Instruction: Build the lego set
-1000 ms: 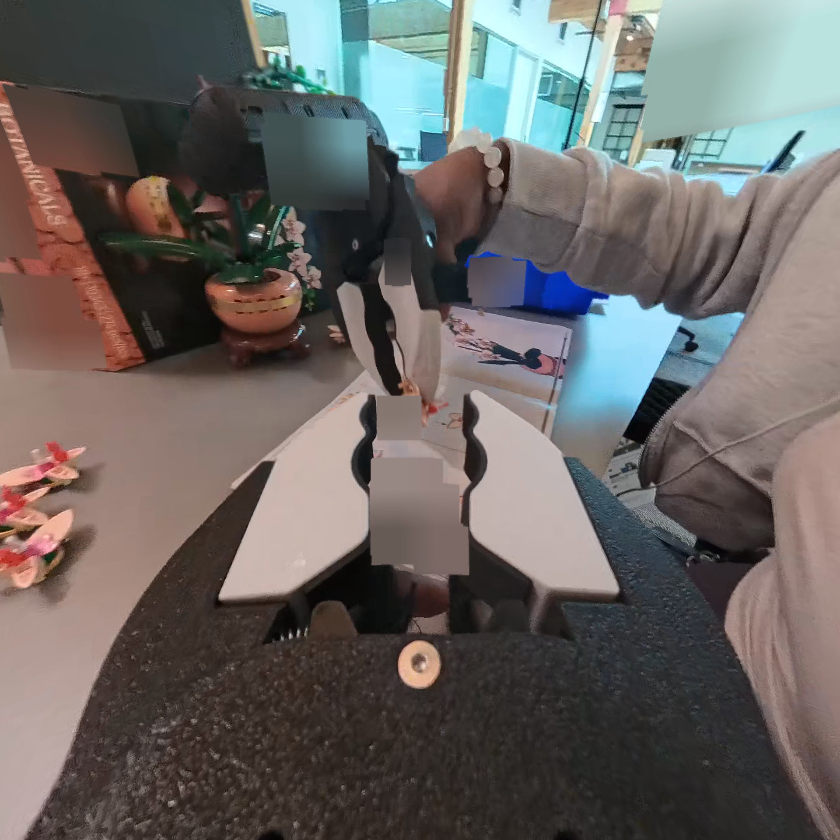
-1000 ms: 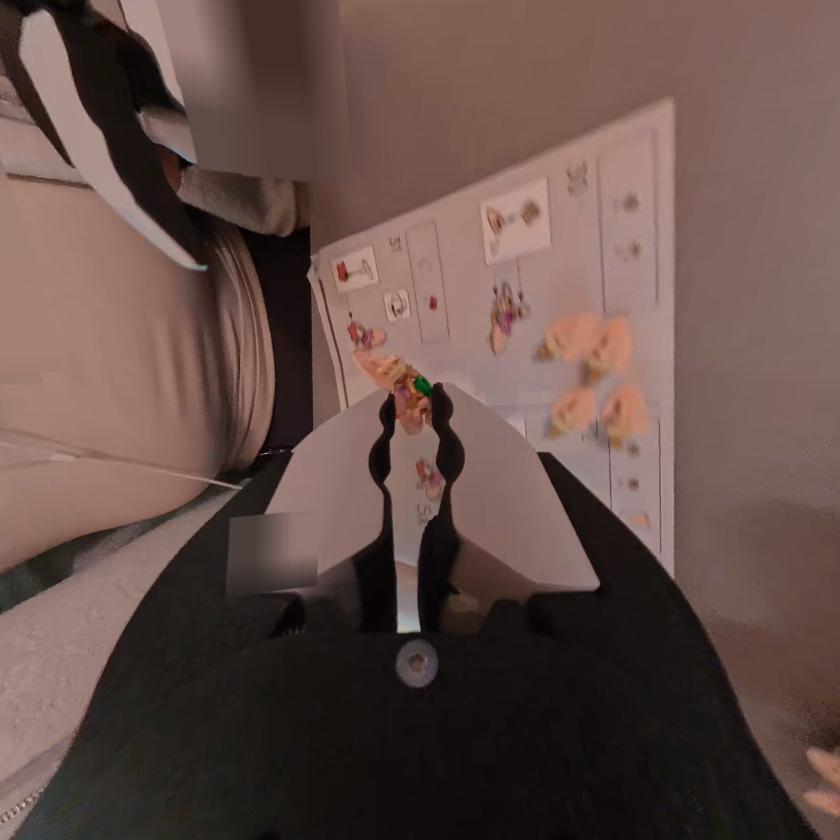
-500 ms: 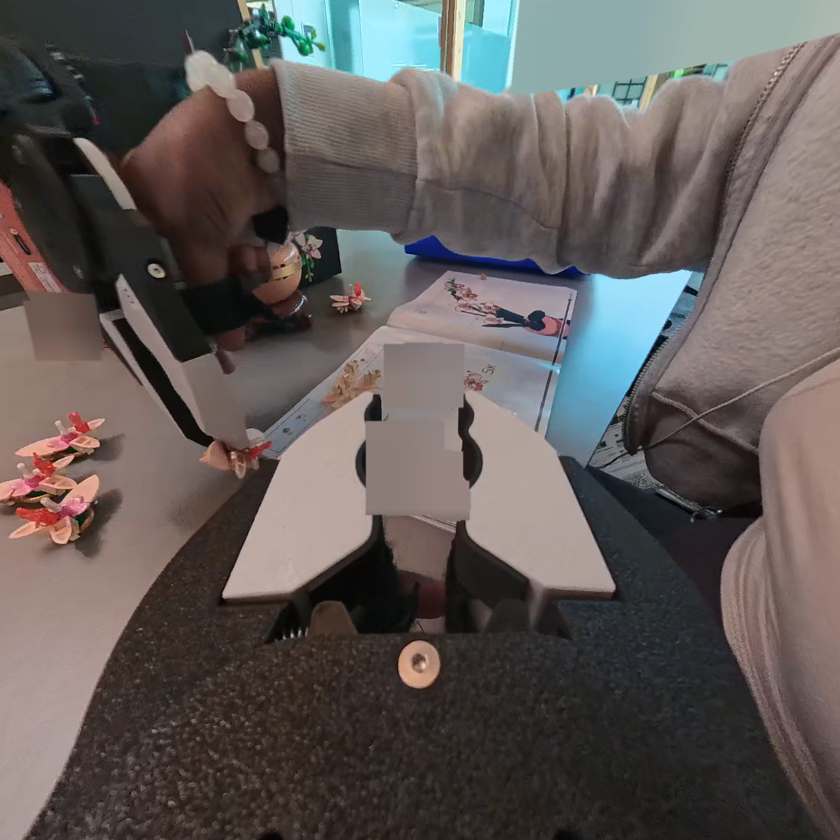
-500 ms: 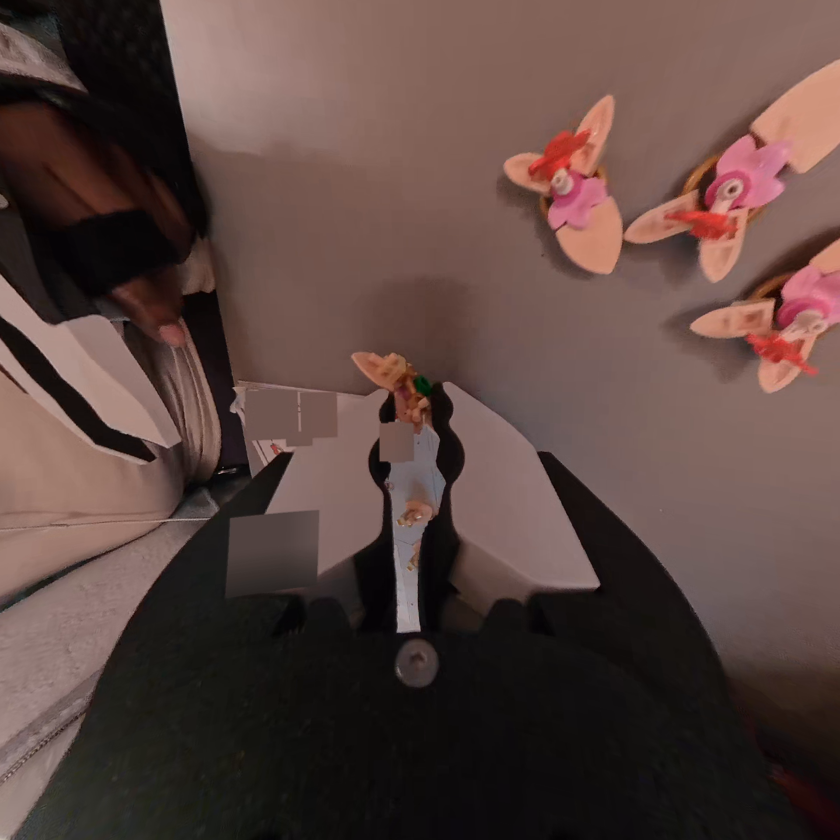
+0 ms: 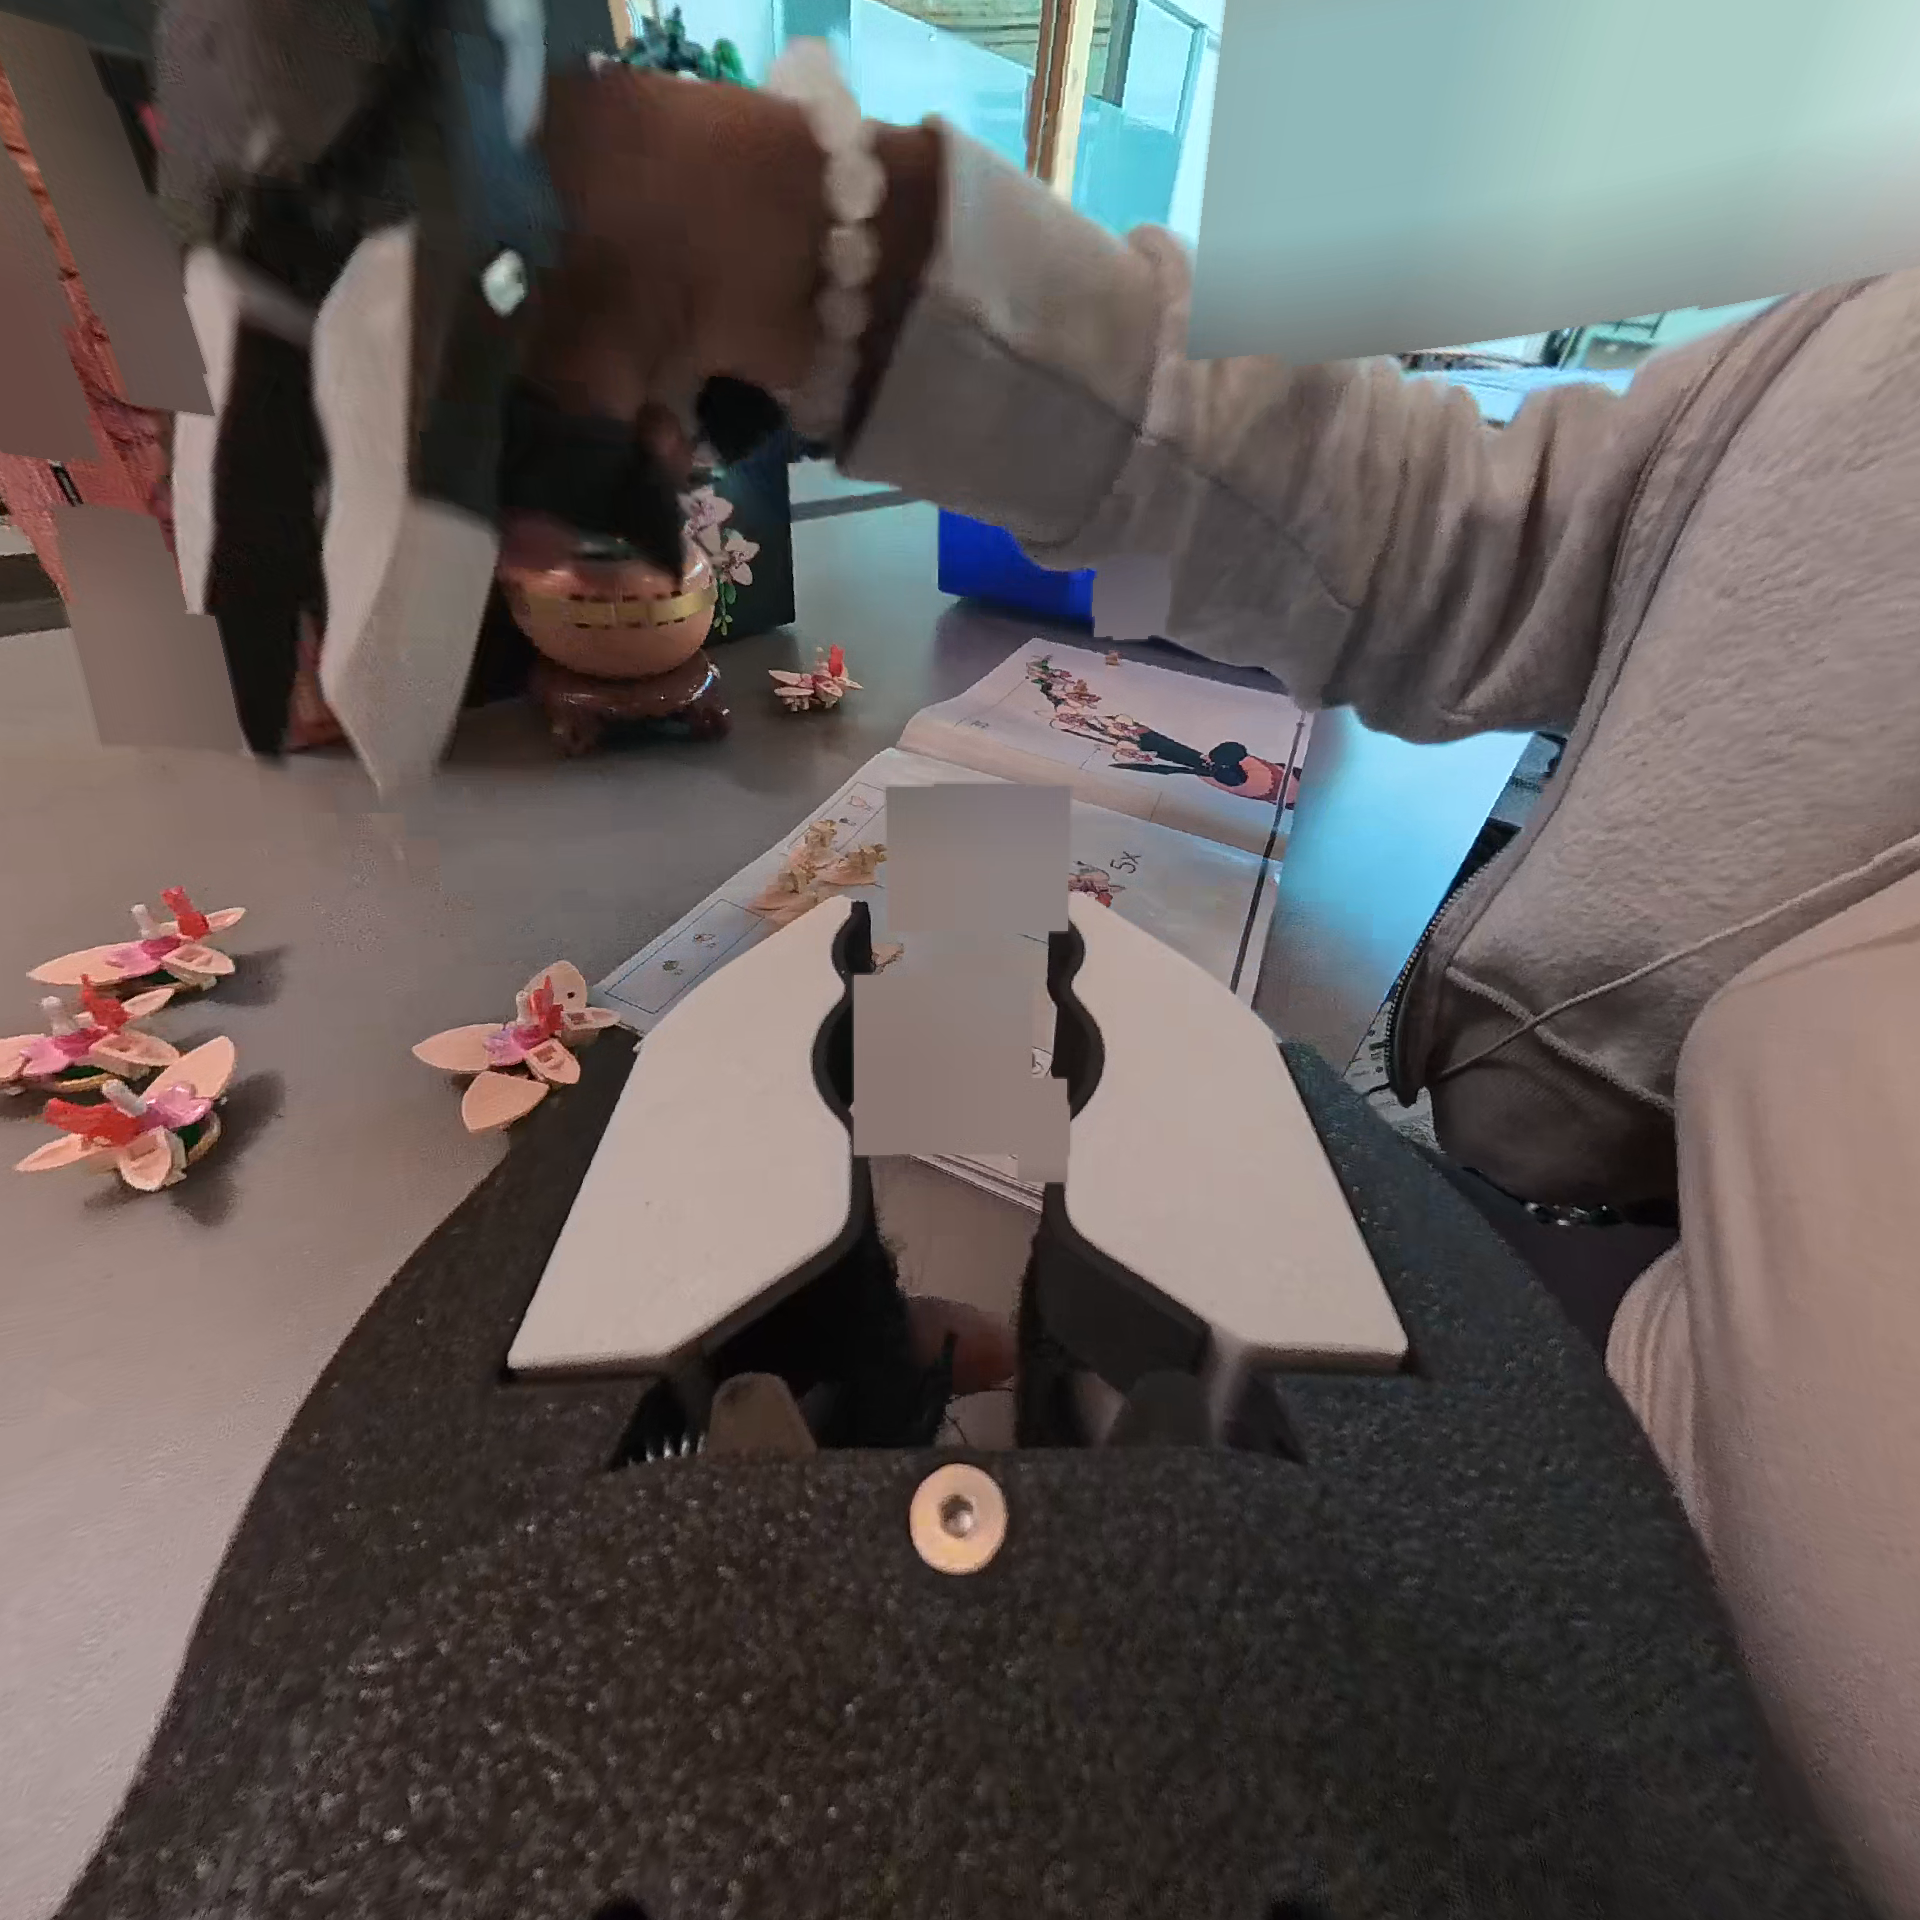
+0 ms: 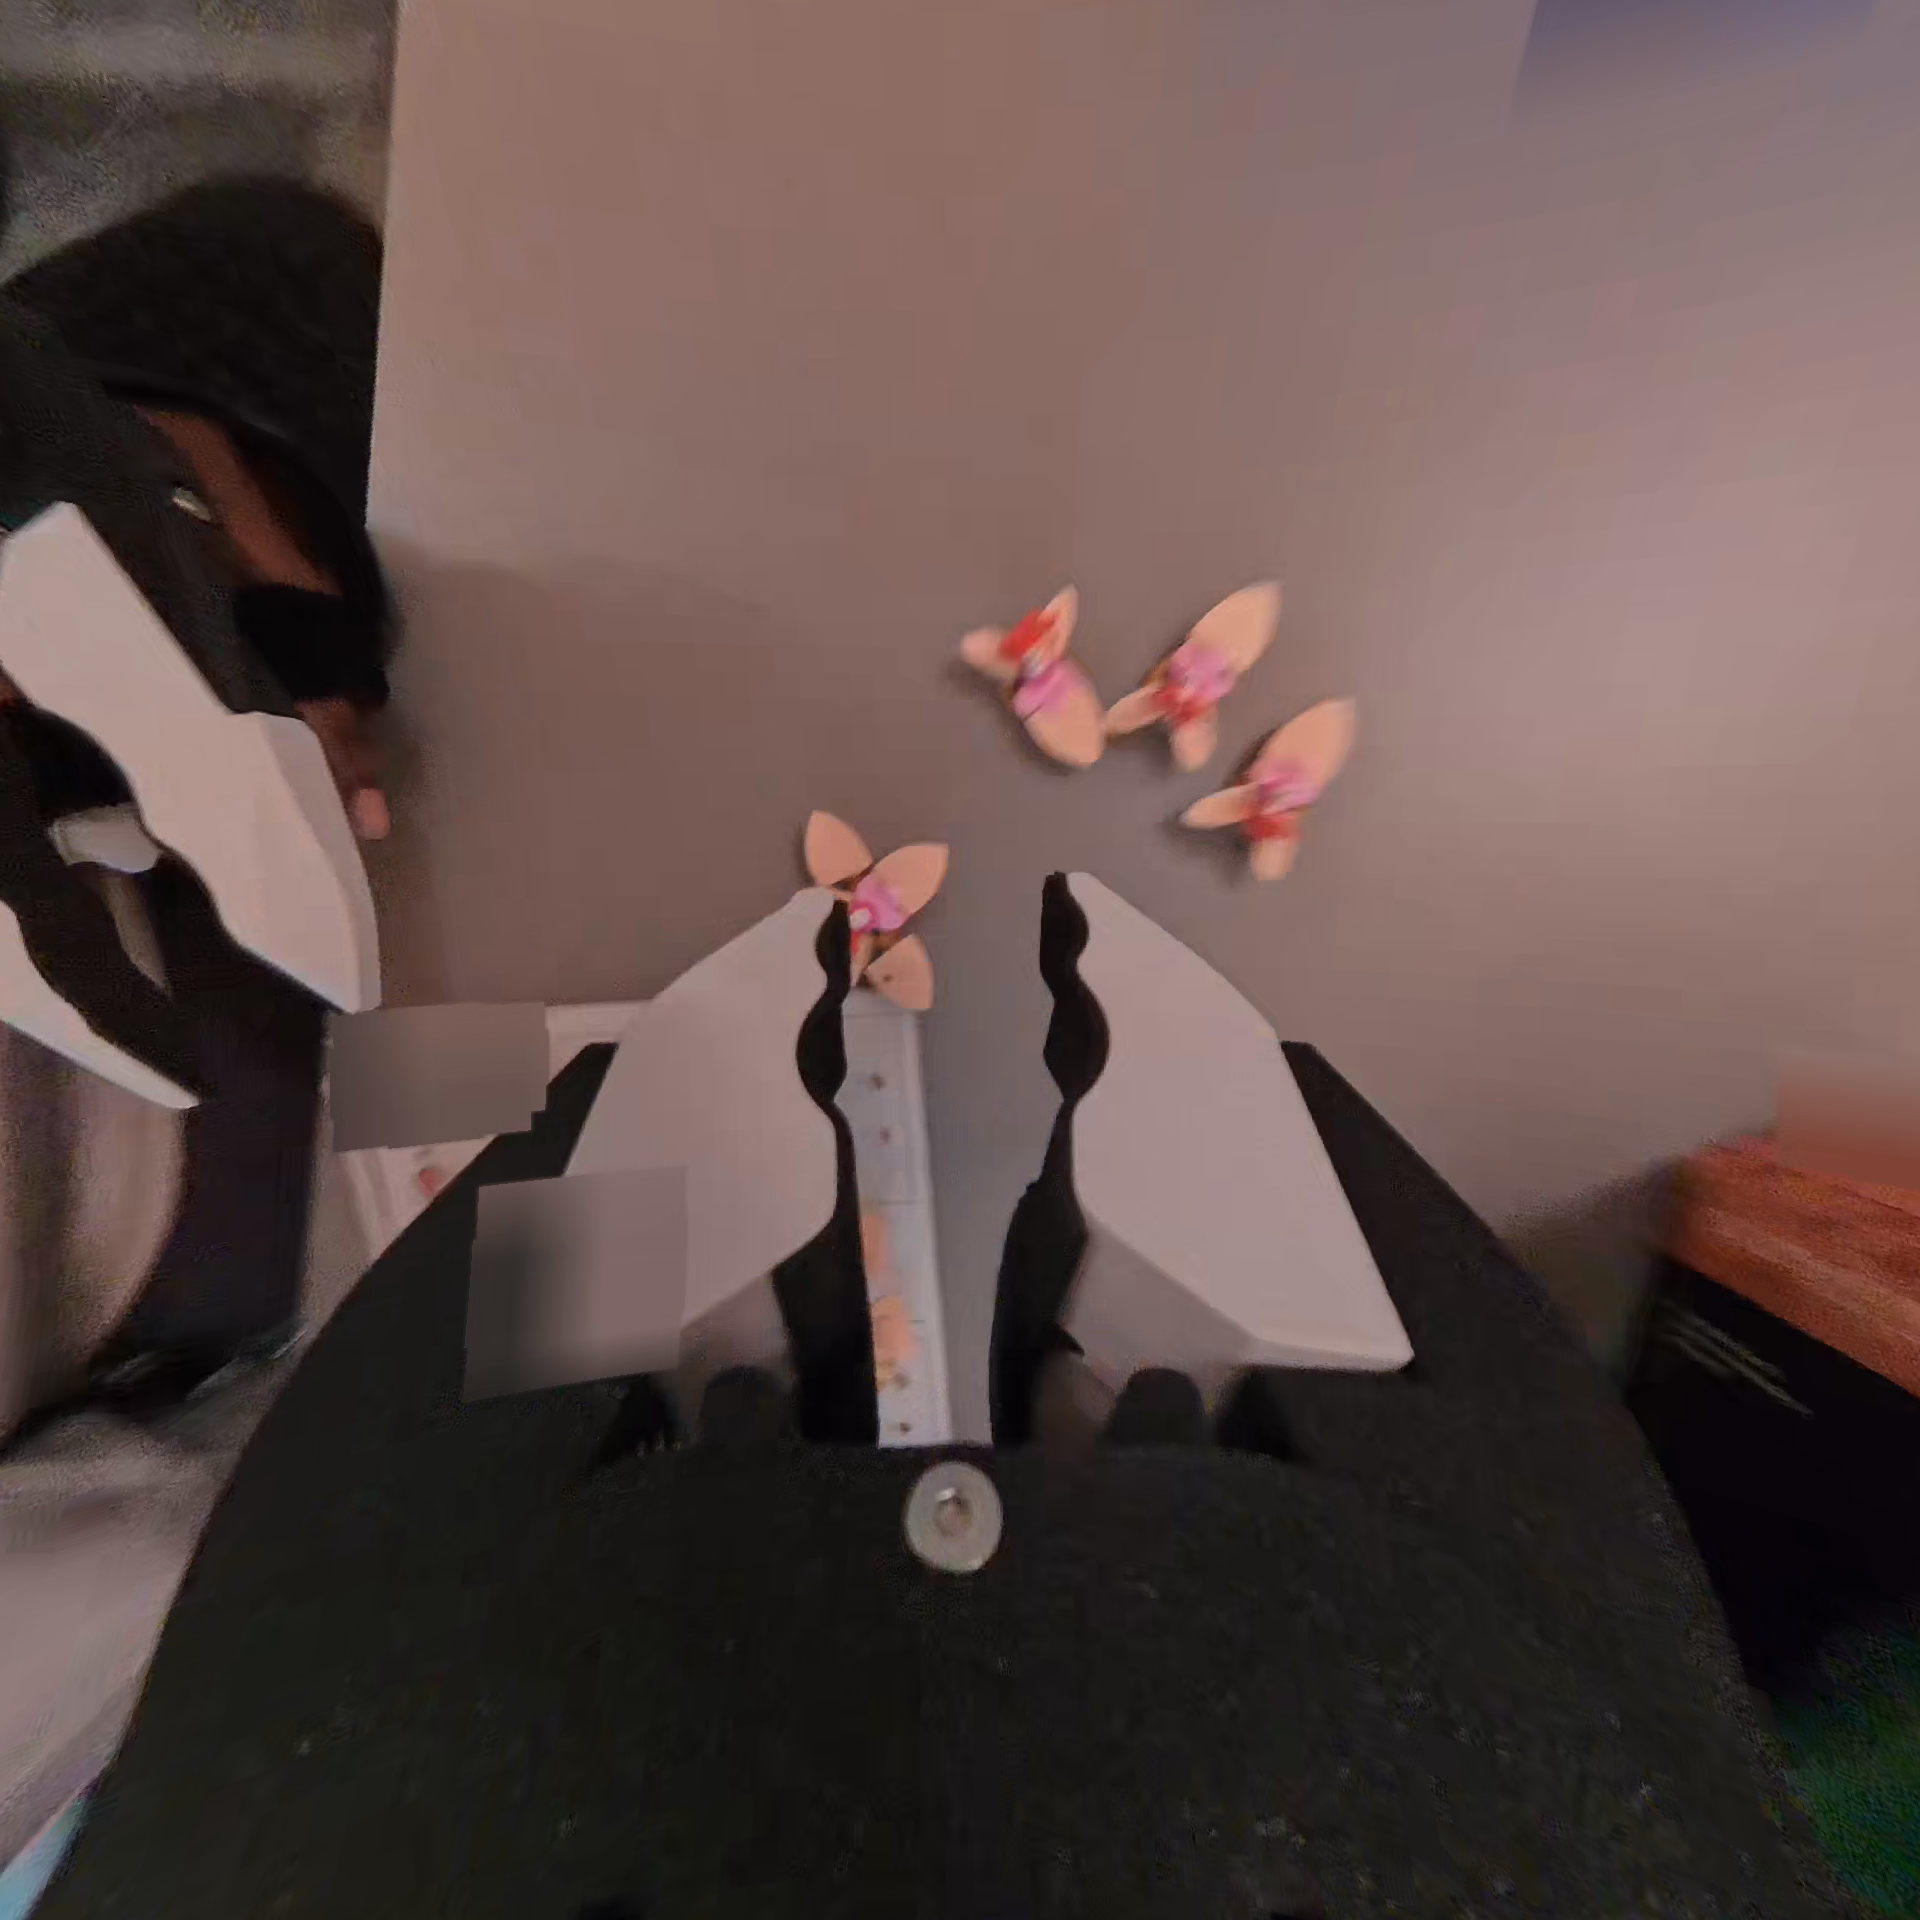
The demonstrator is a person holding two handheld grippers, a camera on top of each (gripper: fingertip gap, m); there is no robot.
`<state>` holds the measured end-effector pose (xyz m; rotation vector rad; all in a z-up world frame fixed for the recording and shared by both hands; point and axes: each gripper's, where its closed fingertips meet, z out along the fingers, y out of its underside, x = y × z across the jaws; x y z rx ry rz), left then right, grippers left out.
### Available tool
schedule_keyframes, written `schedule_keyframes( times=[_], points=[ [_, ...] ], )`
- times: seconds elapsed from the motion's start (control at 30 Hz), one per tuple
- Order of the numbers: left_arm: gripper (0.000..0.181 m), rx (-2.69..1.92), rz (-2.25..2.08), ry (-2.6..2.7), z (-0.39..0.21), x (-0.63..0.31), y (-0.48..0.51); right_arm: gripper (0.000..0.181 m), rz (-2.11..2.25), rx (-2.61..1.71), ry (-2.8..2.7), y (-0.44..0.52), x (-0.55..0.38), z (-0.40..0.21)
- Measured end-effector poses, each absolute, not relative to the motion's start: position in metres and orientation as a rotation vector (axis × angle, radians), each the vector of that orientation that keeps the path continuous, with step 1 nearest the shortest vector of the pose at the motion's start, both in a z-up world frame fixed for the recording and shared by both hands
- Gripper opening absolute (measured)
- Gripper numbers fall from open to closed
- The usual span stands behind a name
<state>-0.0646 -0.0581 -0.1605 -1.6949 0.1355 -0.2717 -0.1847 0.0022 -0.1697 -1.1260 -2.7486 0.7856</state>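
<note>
A tan-petalled lego flower (image 5: 514, 1044) with a pink and red centre lies on the grey table (image 5: 312, 831), just left of the instruction booklet (image 5: 1143, 831). My right gripper (image 6: 943, 894) is open and hovers above that flower (image 6: 878, 914), which shows by its left fingertip. It is apart from the flower and appears blurred high at the upper left of the left wrist view (image 5: 395, 623). Three like flowers (image 5: 135, 1122) lie in a group further left, also seen in the right wrist view (image 6: 1195, 675). My left gripper (image 5: 956, 935) is open and empty over the booklet.
A lego pot on a brown stand (image 5: 613, 623) and the set's box (image 5: 62, 447) stand at the back. One small flower (image 5: 816, 681) lies near the pot. A blue bin (image 5: 1008, 571) sits behind the booklet. The person's sleeve (image 5: 1351, 520) crosses above the table.
My right gripper carried the flower leftward from over the booklet to the table beside the three flowers. It let the flower go there, opened and rose. My left gripper stayed put.
</note>
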Motion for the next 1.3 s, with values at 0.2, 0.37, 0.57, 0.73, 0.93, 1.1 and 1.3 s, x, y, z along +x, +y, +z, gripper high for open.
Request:
schedule_keyframes(
  times=[0.2, 0.37, 0.57, 0.73, 0.93, 1.1, 1.3],
  points=[
    [0.029, -1.637, -0.275, 0.056, -0.150, -0.078, -0.057, 0.031, 1.170, -0.664, -1.903, 0.017, -0.128, -0.043],
    [0.036, -1.556, -0.126, 0.200, -0.140, -0.078, -0.053, 0.022, 1.381, -0.616, -1.696, 0.025, -0.032, -0.046],
    [0.035, -1.497, 0.026, 0.396, -0.138, -0.056, -0.041, 0.027, 1.933, -0.370, -1.574, -0.039, 0.060, -0.076],
    [0.033, -1.484, 0.030, 0.426, -0.140, -0.048, -0.032, 0.022, 2.088, -0.334, -1.335, -0.036, 0.071, -0.078],
    [0.030, -1.378, 0.009, 0.359, -0.128, -0.056, -0.041, 0.024, 1.964, -0.374, -1.488, -0.052, 0.056, -0.109],
    [0.044, -1.312, 0.051, 0.313, -0.100, -0.070, -0.059, 0.039, 1.964, -0.376, -1.454, -0.048, 0.045, -0.107],
    [0.094, -1.420, 0.197, 0.202, -0.087, -0.136, -0.071, 0.046, 1.995, -0.327, -1.200, -0.026, 0.059, -0.086]
  ],
)
